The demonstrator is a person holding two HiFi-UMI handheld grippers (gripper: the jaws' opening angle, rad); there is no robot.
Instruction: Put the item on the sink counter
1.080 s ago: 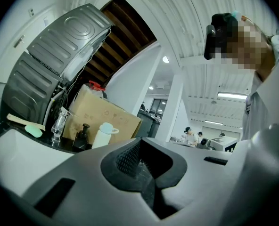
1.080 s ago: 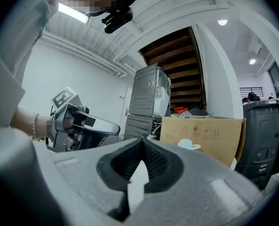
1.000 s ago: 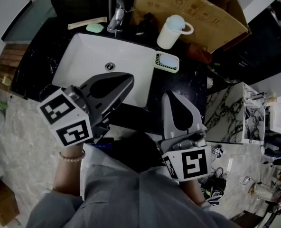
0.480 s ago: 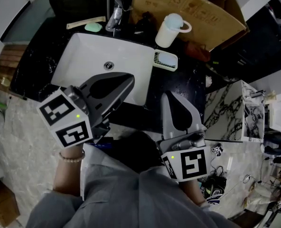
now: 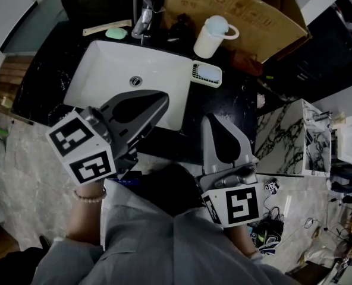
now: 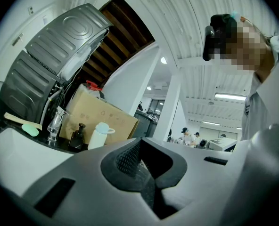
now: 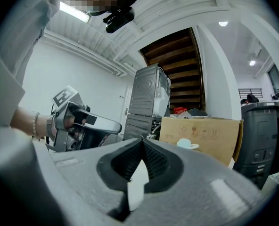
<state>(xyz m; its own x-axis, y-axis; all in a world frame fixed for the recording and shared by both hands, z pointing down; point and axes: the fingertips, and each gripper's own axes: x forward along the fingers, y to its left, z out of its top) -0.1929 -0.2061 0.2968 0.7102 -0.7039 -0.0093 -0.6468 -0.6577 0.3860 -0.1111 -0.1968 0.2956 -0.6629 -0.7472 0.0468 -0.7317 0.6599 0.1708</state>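
Observation:
Both grippers are held level in front of the person, short of the white sink basin set in a black counter. My left gripper is shut and holds nothing; its tips hang over the basin's near edge. My right gripper is also shut and empty, over the counter's front edge. On the counter stand a white cup with a pale blue lid, a soap dish and a green soap. From the left gripper view the cup appears beyond the closed jaws.
A faucet and a dark bottle stand behind the basin, with a large cardboard box behind them. A wooden stick lies at the back left. A marble-patterned cabinet stands right of the counter.
Neither gripper has moved. The head view has drifted slightly, so the sink sits a little higher in frame. A dark shape has entered the lower left corner.

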